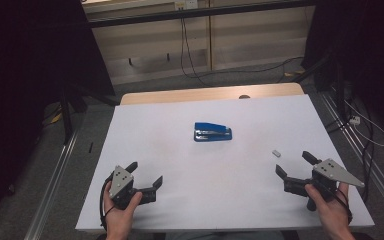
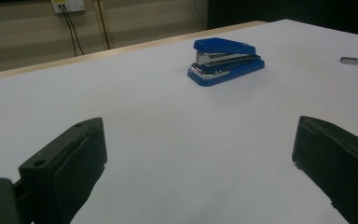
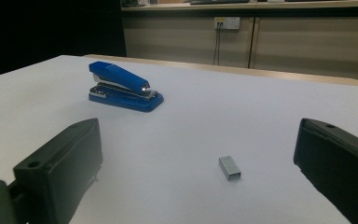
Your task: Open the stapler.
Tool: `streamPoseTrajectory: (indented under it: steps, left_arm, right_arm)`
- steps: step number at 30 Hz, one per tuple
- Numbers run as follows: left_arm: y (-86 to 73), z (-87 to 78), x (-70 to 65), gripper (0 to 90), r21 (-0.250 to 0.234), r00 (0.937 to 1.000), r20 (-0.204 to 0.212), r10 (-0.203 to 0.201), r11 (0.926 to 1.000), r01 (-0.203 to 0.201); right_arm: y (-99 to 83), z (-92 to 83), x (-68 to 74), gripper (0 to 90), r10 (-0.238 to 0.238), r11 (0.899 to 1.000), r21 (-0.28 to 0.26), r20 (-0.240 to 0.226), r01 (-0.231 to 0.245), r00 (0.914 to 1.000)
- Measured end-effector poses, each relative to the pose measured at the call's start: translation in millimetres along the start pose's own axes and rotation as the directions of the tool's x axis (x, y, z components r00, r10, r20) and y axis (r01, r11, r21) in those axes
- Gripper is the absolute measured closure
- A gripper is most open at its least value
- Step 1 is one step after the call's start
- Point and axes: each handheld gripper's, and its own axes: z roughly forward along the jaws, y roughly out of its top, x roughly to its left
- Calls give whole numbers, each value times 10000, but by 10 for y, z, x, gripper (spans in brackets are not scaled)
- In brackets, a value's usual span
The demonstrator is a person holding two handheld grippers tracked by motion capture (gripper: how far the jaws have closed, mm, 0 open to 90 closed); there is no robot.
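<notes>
The stapler (image 2: 226, 60) is glossy blue plastic over shiny metal; the staples (image 3: 230, 167) are dull grey metal. The counter (image 1: 180, 150) is smooth, matt white, with a wood edge.

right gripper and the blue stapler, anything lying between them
Yes: a small strip of staples lies on the white table between the open right gripper and the blue stapler, nearer the gripper, as the right gripper view shows.

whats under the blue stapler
The blue stapler sits flat on the white table top, with nothing else showing beneath it. Its base covers that patch, so anything thin there stays hidden. The small block of staples lies apart from it.
</notes>
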Motion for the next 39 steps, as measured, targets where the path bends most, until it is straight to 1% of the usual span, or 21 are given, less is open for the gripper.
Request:
streamPoseTrajectory:
  steps: [3,6,11,13,17,20,22,23,24,25,27,30,31,32,33,34,36,37,38,39]
  left_arm:
    - [5,9,7,31,31,10000,-31,-91,10000,92]
    - [12,14,6,35,175,9998,57,-167,9997,166]
    - [21,26,1,35,170,9999,40,-141,9998,140]
    - [20,42,5,35,255,9999,94,-93,9996,91]
    - [18,52,9,35,274,9999,139,-87,9996,83]
    - [23,62,17,35,264,9997,86,-215,9994,213]
    - [27,75,28,38,283,9997,99,-220,9994,218]
    - [29,83,31,38,302,9997,171,-157,9994,152]
    - [35,87,34,53,330,9997,234,-67,9994,59]
    - [43,98,35,52,218,9996,269,-127,9997,121]
    - [47,105,34,52,230,9995,268,-138,9996,132]
    - [73,139,46,45,373,9992,392,-24,9993,10]
    - [96,163,56,45,478,9991,416,-65,9988,45]
    - [96,163,56,45,478,9991,416,-65,9988,45]
    - [106,167,56,45,448,9992,381,-72,9990,55]
    - [114,169,57,45,421,9994,348,9,9991,-24]
    - [127,181,55,46,468,9997,253,54,9989,-66]
    - [132,193,54,47,454,9995,324,-45,9990,30]
    - [140,206,52,47,490,9991,424,-63,9988,42]
    - [147,224,52,51,487,9987,508,16,9988,-41]
  right_arm:
    - [-2,8,-1,10,-24,10000,80,-48,24,10000]
    - [1,17,4,10,-52,10000,85,-129,53,9999]
    - [-1,42,10,10,-214,9997,149,-240,218,9995]
    - [-2,52,23,10,-203,9996,197,-333,210,9992]
    - [-1,59,39,10,-247,9994,219,-380,255,9990]
    - [-4,68,47,10,-342,9991,228,-395,351,9986]
    - [-11,92,51,10,-568,9975,393,-361,582,9977]
    - [-11,92,51,10,-568,9975,393,-361,582,9977]
    - [-14,104,58,7,-418,9979,476,-383,436,9984]
    - [-16,111,60,7,-445,9978,481,-421,465,9981]
    - [-17,118,62,7,-454,9977,474,-469,476,9979]
    - [-17,145,77,4,-497,9971,552,-593,530,9970]
    - [-16,176,92,5,-540,9968,556,-674,578,9963]
    - [-16,195,97,6,-588,9961,613,-751,635,9954]
    - [-16,214,103,14,-617,9953,696,-823,675,9947]
    - [-15,231,116,24,-645,9944,771,-937,719,9935]
    - [-4,265,150,24,-784,9925,845,-1118,881,9906]
    - [3,277,169,24,-801,9926,819,-1155,898,9901]
    - [3,277,169,24,-801,9926,819,-1155,898,9901]
    - [13,288,183,24,-847,9922,807,-1256,953,9885]
